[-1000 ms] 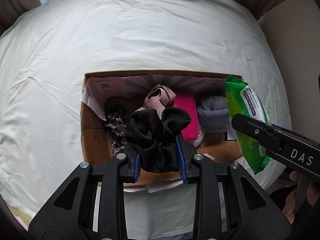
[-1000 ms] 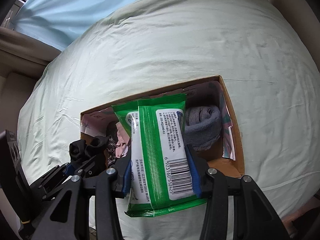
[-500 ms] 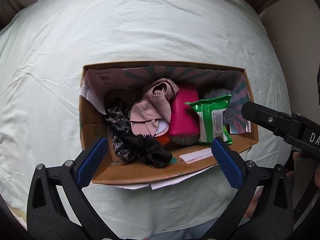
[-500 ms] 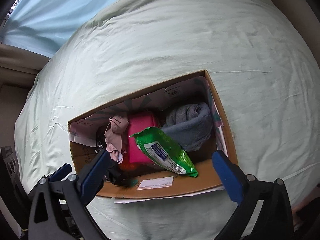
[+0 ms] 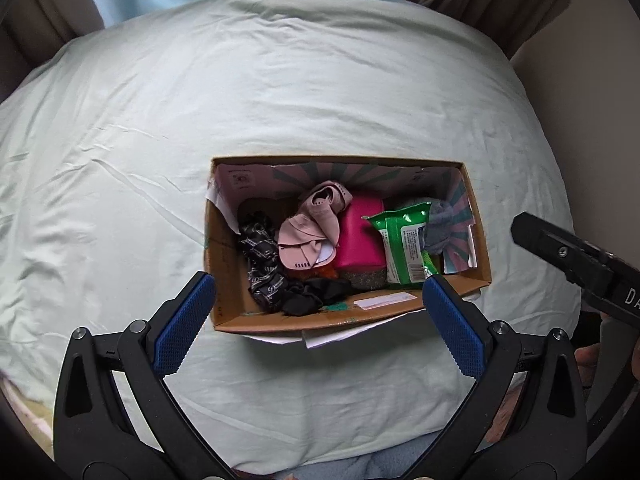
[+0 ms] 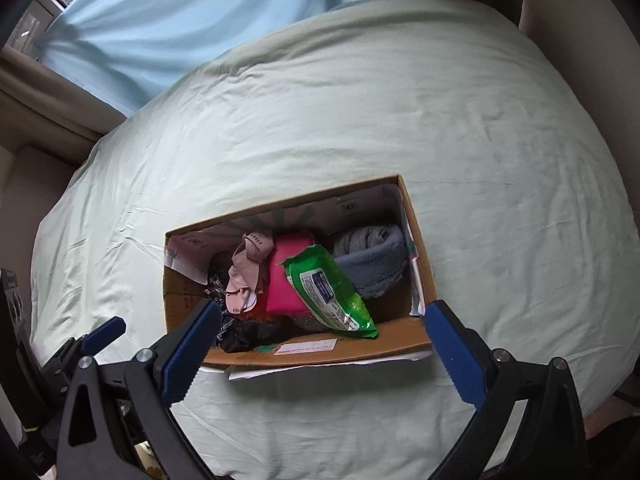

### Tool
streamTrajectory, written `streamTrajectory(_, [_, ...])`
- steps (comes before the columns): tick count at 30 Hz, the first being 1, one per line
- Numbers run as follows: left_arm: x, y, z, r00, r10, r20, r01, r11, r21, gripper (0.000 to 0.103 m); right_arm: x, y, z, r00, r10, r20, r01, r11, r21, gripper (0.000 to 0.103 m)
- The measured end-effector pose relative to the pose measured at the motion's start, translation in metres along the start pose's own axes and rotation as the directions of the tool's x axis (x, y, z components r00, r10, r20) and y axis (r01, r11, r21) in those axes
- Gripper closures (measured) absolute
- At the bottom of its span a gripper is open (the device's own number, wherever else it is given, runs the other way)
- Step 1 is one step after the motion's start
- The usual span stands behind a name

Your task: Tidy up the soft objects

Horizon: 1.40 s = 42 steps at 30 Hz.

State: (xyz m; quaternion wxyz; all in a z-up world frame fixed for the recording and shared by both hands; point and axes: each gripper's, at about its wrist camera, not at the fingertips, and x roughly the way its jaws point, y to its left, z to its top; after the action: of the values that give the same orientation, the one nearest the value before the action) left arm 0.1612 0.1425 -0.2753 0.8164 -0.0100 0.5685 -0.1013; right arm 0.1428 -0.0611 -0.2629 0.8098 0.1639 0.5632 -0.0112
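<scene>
One cardboard box (image 5: pixel 224 256) sat on a pale green bedsheet (image 5: pixel 280 92), open at the top, straight ahead of both grippers and a little below them.

Left gripper (image 5: pixel 318 314): two blue-padded fingers (image 5: pixel 182 326) spread wide apart, holding nothing. The near wall of the box lay between the fingertips in the left wrist view; no contact seen.

Right gripper (image 6: pixel 320 334): two blue-padded fingers (image 6: pixel 454 354) likewise wide apart and empty, framing the near wall of the box from the right wrist view. Its black body showed at the right edge of the left wrist view.

Contents of the box, counted:
- One black scrunchie (image 5: pixel 316 294), against the near wall, just ahead of the left gripper.
- One black patterned cloth (image 5: pixel 260 258), at the left end beside the scrunchie.
- One pink garment (image 5: pixel 316 226), piled toward the middle, leaning on the item to its right.
- One bright pink pouch (image 5: pixel 360 240), middle of the box.
- One green packet of wipes (image 5: pixel 404 246), right of the pouch, lying tilted, its upper end resting on the grey cloth.
- One grey rolled cloth (image 6: pixel 372 256), at the right end, partly under the packet.
- A bit of orange showed under the pink garment; could not tell what it was.

One white label (image 5: pixel 384 300) was stuck on the inside of the near wall. White paper (image 5: pixel 340 338) poked out from under the box on the near side.

One light blue curtain (image 6: pixel 180 20) hung beyond the bed.
</scene>
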Motion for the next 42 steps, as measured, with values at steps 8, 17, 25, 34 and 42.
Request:
streamTrajectory(8, [-0.099,-0.006,0.009,0.978,0.024,0.206,-0.020,1.000,-0.021,0.000,-0.103,0.004,0.010,0.975,-0.038,0.220,0.072,0.986,-0.148,0.001])
streamTrajectory(17, [-0.212,-0.051,-0.009,0.864,0.134,0.486,-0.116,0.991,-0.067,0.000,-0.216,-0.005,0.001,0.883,-0.047,0.467,0.149,0.971,-0.184,0.001])
streamTrajectory(25, [-0.270,-0.098,-0.018,0.754,0.125,0.645,-0.128,0.991,-0.043,0.000,-0.270,-0.015,-0.014,0.814,-0.031,0.579,0.181,0.962,-0.202,0.002])
streamTrajectory(34, [-0.273,-0.119,-0.036,0.734,0.105,0.671,-0.111,0.993,-0.033,0.000,-0.294,-0.035,-0.022,0.766,-0.045,0.641,0.209,0.961,-0.183,0.002])
streamTrajectory(42, [-0.278,-0.130,-0.049,0.716,0.108,0.690,-0.127,0.992,-0.023,0.000,-0.297,-0.041,-0.030,0.761,-0.015,0.649,0.183,0.964,-0.191,0.002])
